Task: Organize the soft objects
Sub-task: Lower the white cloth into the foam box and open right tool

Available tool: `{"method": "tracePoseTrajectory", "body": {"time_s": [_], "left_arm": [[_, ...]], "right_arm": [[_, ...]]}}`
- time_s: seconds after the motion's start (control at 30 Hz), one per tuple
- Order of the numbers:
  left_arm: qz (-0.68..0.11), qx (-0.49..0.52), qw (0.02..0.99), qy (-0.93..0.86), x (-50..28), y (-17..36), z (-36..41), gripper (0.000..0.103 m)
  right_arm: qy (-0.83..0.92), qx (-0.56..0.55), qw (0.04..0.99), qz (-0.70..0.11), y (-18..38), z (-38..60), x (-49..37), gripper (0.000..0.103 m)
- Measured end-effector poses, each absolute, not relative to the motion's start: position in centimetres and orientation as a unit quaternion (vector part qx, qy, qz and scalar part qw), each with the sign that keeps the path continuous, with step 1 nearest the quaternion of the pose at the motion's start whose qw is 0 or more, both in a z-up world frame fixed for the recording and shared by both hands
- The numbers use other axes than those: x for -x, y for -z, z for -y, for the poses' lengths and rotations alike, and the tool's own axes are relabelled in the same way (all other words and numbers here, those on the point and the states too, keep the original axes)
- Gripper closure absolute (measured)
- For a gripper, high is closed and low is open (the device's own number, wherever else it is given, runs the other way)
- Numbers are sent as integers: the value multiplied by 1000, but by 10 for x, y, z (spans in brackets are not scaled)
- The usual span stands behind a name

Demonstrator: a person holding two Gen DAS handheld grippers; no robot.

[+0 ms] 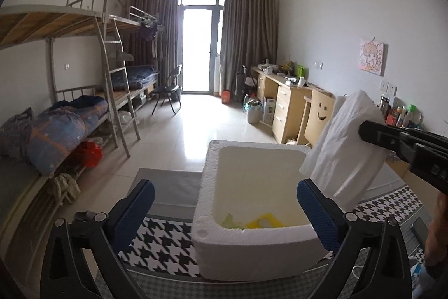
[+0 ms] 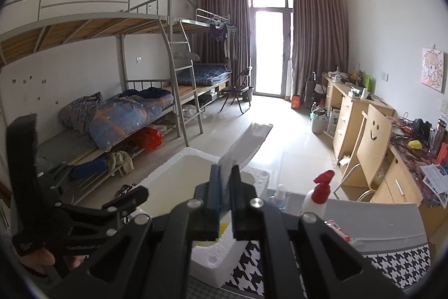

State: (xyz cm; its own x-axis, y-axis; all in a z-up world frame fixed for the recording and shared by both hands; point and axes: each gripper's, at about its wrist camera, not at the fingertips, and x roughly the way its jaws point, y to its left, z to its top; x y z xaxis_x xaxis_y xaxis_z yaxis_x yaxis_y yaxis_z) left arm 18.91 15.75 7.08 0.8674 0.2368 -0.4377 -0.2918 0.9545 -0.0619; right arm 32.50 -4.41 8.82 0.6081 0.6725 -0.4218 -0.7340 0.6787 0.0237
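A white foam box (image 1: 252, 251) stands on the houndstooth-covered table, directly ahead of my left gripper (image 1: 226, 215). That gripper's blue pads (image 1: 134, 212) are spread wide with nothing gripped, one on each side of the box's near end. A yellow item (image 1: 263, 223) and a pale green one (image 1: 229, 222) lie inside the box. My right gripper (image 2: 226, 170) is shut on a white soft pack (image 2: 246, 145). It holds the pack (image 1: 344, 147) tilted above the box's far right corner. In the right wrist view the box (image 2: 179, 178) lies below the pack, and the left gripper (image 2: 82, 156) shows open at the left.
A red-topped spray bottle (image 2: 319, 192) and a small clear bottle (image 2: 280, 196) stand on the table right of the box. A grey board (image 1: 168, 187) lies left of it. Bunk beds (image 1: 70, 125) line the left wall; a desk (image 1: 288, 100) and chair (image 1: 319, 116) the right.
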Motion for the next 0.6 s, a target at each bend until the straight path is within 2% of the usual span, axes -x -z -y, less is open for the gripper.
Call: {"method": "tracePoseTrajectory", "body": {"time_s": [0.6], "left_arm": [[-210, 69, 963, -155, -161, -62, -167, 1]], "right_arm": [[-406, 84, 878, -238, -69, 10, -337, 94]]}}
